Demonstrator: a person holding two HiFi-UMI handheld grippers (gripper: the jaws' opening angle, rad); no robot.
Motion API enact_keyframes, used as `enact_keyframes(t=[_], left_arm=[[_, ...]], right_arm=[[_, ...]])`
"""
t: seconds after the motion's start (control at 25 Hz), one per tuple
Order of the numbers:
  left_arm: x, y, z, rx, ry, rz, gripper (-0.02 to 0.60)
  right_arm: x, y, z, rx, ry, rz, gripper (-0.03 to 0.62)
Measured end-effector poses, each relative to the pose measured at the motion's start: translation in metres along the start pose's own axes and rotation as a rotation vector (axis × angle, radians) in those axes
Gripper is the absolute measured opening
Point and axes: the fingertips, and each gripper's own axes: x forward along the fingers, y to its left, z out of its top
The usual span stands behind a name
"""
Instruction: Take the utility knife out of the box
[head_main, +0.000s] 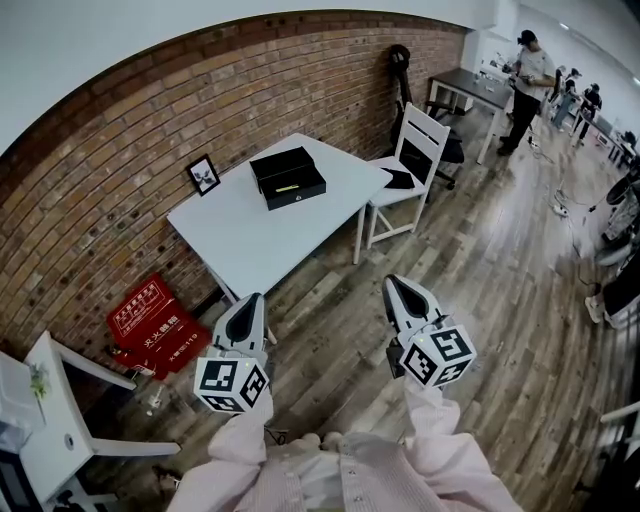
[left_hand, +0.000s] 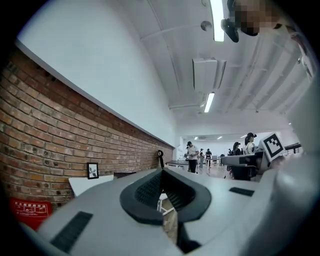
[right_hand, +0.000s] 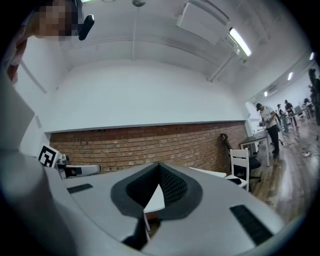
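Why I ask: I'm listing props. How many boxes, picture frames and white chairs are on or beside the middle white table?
Black box: 1
Red box: 1
Picture frame: 1
White chair: 1
Total: 4

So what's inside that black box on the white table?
The black box lies open; one slim yellowish item, probably the utility knife, rests in it. It's too small to confirm, and anything beneath it is hidden.

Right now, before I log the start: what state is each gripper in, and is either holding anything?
Left gripper: closed, holding nothing.
Right gripper: closed, holding nothing.
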Motion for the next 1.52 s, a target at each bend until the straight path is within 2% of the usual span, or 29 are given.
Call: enact_keyframes(t=[0.28,0.48,0.8,1.08,1.52], left_arm=[[-0.002,-0.006,-0.011,-0.003,0.021,0.025,-0.008],[0.002,-0.003,-0.010,0.001,0.024,0.036,-0.008],[0.024,0.002,-0.019,0.003,0.038,0.030,-0.008],[0.064,0.023,-0.031,-0.007,0.049,0.036,-0.008],[0.160,0.071,-0.035,-0.015,0.076,0.028,-0.008]], right_arm=[[0.001,-0.011,-0.005,0.025,0.000,0.004,0.013],[0.006,-0.020,-0.005,0.033,0.001,-0.008,0.081],[0.024,-0.032,-0.012,0.025,0.010,-0.009,0.139],[0.065,-0.050,-0.027,0.026,0.030,0.009,0.158],[0.161,-0.092,-0.030,0.027,0.046,0.008,0.164]])
